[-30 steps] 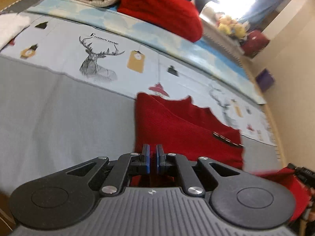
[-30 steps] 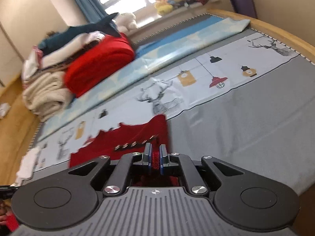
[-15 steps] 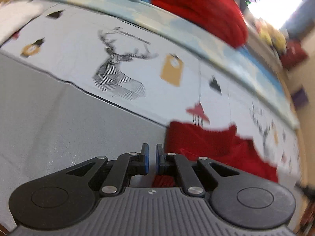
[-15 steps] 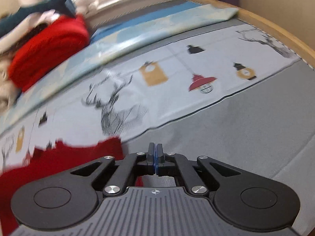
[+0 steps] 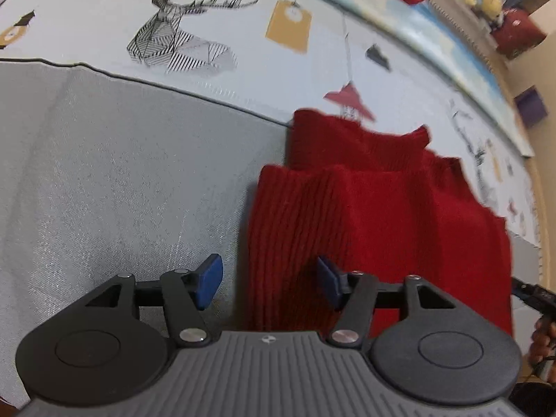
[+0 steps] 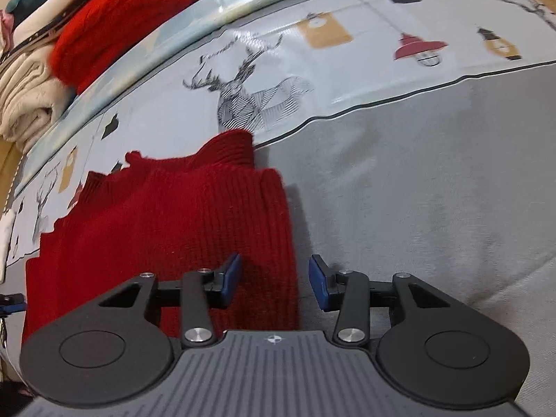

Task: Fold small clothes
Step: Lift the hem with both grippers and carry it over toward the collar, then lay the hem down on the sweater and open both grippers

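A: Left view first. What lay there?
B: Saw a red sweater [image 5: 378, 229] on the bed [image 5: 114, 180], folded over once, flat on the grey part and reaching up onto the pale part with the deer drawing [image 5: 173, 34].
A: And the left gripper [image 5: 269, 279]?
B: Pointed down over the sweater's left edge. Jaws opening, well apart. One blue pad [image 5: 208, 285] over the grey sheet, the other over the red knit. Edge of the sweater between them, but not pinched. Held nothing.
A: Anything else over there?
B: A yellow tag picture [image 5: 288, 29], a red lamp picture [image 5: 347, 99], and a bit of a hand [image 5: 542, 340] at the far right edge, blurry.

A: Now the right view?
B: Same red sweater [image 6: 166, 229], this time on the left side, with its right edge running down the middle. Bed [image 6: 417, 191] grey all around on the right.
A: And the right gripper [image 6: 276, 278]?
B: Jaws opening too, partly wide. Left pad [image 6: 231, 279] over the red knit, the other over the grey sheet. Sweater edge between, not squeezed. Held nothing.
A: Far back?
B: A pile of folded things: a red blanket [image 6: 118, 27] and a cream blanket [image 6: 24, 107] beside it, at the top left.
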Motion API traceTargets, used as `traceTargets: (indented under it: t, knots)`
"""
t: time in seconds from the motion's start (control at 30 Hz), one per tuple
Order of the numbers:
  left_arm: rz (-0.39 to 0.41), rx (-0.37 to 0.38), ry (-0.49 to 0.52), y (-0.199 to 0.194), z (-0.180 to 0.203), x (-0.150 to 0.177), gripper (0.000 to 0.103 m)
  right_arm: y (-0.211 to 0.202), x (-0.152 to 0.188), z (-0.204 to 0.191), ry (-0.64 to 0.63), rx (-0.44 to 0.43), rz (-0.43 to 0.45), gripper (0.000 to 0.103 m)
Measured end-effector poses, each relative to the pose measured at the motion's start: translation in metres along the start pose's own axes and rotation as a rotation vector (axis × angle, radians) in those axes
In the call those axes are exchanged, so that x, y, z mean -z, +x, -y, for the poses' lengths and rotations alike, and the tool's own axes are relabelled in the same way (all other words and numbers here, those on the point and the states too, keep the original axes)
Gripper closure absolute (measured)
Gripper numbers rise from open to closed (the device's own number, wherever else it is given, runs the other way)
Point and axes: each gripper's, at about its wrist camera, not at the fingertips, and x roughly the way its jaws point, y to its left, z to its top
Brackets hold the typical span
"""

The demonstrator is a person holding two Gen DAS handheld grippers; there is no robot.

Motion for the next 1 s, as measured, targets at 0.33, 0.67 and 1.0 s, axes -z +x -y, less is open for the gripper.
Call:
traceTargets:
  t: [0.33, 0.67, 1.0]
  knots:
    - [-0.005, 0.086, -0.045, 0.01, 0.0, -0.013, 0.08, 0.007, -0.011, -0.016, -0.031, 0.027, 0.021, 0.089]
    - [0.37, 0.002, 0.026, -0.049, 0.018, -0.029, 0.092, -0.058, -0.021, -0.038, -0.038, -0.054, 0.446, 0.092]
    - [0.377, -0.127, 0.149, -0.018, 0.054, -0.049, 0.092, 0.001, -0.047, -0.044, -0.045, 0.184, 0.311, 0.092]
